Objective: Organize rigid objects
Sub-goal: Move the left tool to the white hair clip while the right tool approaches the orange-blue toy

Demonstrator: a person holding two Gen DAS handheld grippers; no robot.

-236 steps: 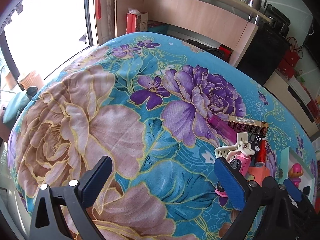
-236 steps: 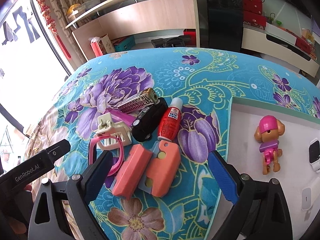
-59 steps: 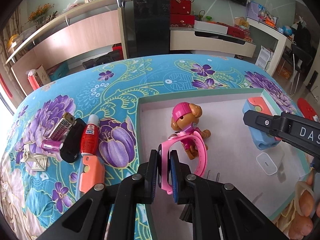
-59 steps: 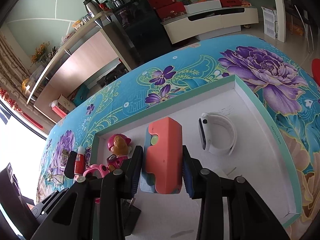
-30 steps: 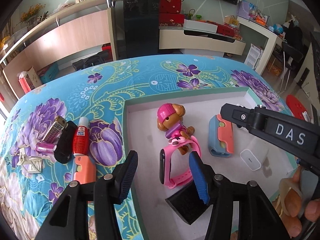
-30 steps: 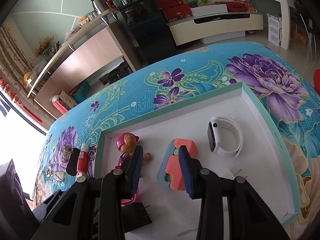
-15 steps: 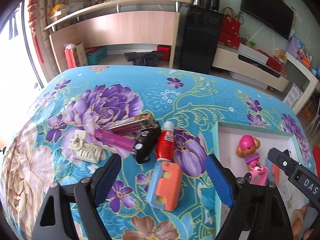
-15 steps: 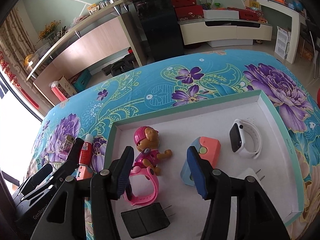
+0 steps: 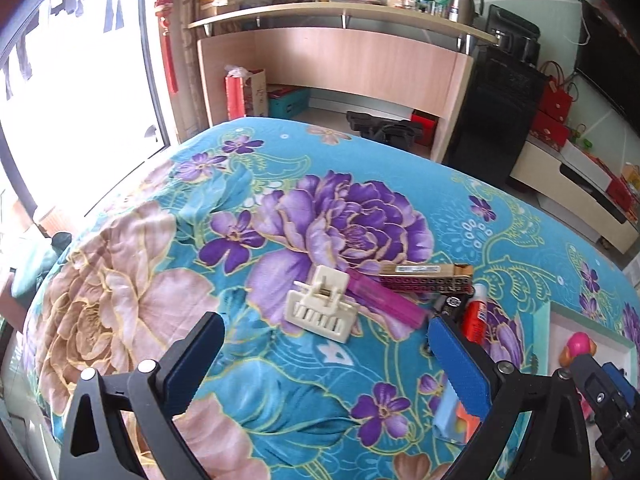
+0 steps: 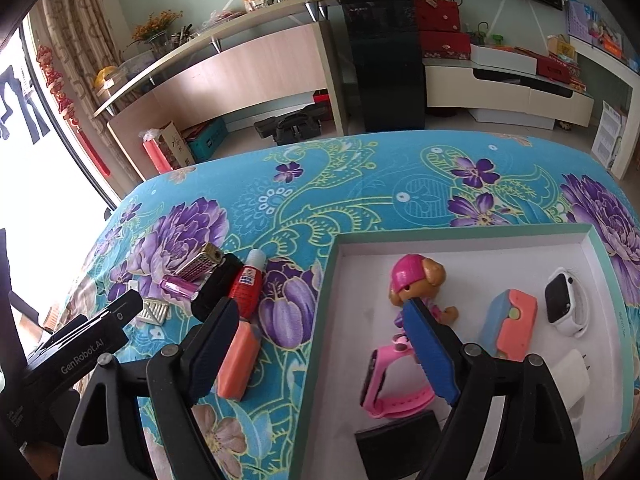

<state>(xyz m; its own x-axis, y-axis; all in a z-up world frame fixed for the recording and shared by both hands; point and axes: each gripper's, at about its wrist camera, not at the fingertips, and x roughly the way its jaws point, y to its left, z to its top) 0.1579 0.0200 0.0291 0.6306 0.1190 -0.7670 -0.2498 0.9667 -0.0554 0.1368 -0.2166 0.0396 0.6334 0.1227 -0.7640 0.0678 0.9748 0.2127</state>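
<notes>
Both your grippers, left gripper and right gripper, had just been opening, nothing between them. White teal-rimmed cardboard tray sat right; cream plastic hair claw lay loose, likely to skid on soft cloth if pinched off-centre.

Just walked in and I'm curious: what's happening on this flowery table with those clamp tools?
A person is sorting small items into a white tray using two hand-held grippers. The pink watch, toy dog and white watch already lie in it. The left gripper and right gripper have both just been opening, are empty, and face the pile left on the cloth: a cream clip, a red bottle and an orange case.
</notes>
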